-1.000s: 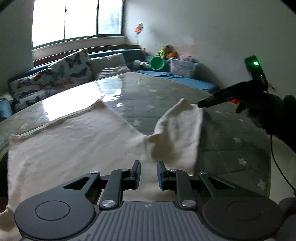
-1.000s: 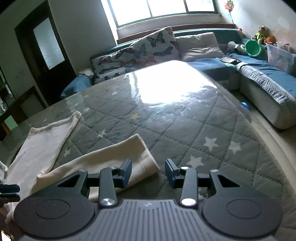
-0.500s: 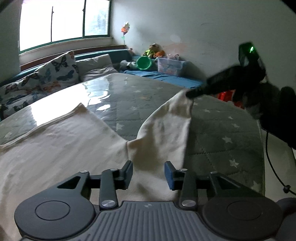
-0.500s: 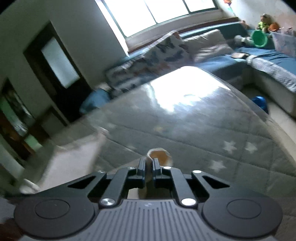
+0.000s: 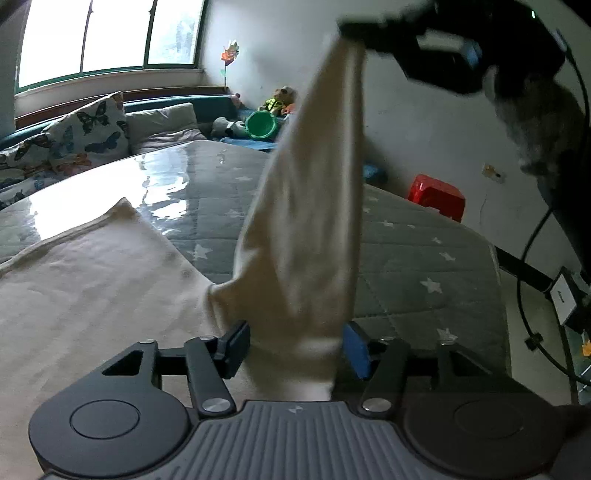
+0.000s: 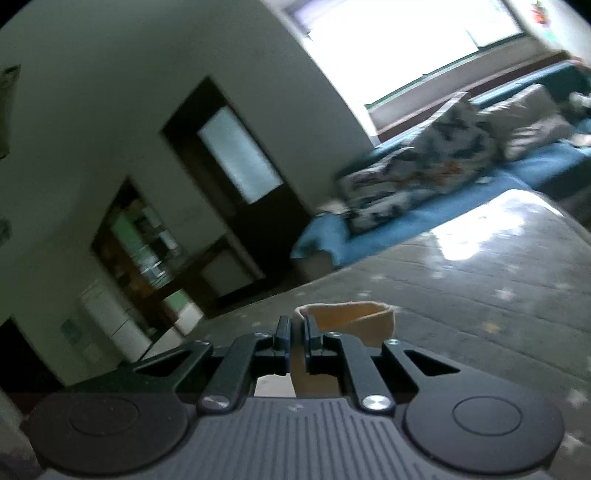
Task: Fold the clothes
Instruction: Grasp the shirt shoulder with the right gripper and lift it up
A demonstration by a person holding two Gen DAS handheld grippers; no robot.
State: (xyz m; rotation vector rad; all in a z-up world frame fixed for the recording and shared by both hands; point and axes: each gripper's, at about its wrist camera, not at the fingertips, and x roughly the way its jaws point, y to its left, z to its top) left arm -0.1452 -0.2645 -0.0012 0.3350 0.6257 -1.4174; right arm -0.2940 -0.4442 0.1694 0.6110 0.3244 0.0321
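Observation:
A cream garment (image 5: 92, 280) lies spread on the grey star-quilted table (image 5: 424, 258). One long leg of it (image 5: 314, 184) is pulled up steeply from the table. My right gripper (image 5: 351, 27) holds the leg's end high at the top of the left wrist view, with a gloved hand (image 5: 535, 122) behind it. In the right wrist view, that gripper (image 6: 295, 332) is shut on the cream cuff (image 6: 351, 317). My left gripper (image 5: 295, 347) sits low at the leg's base, its jaws opening. The cloth passes between them and no pad is seen pressing on it.
A red stool (image 5: 436, 195) stands beyond the table's right edge. A black cable (image 5: 524, 266) hangs at the right. Butterfly cushions (image 5: 88, 136) and a green bucket (image 5: 261, 125) sit on the blue sofa behind. A dark door (image 6: 236, 155) is across the room.
My right gripper shut on the end of the garment's leg and rose, drawing the leg up off the table. The left jaws widened, and the raised cloth now runs between them.

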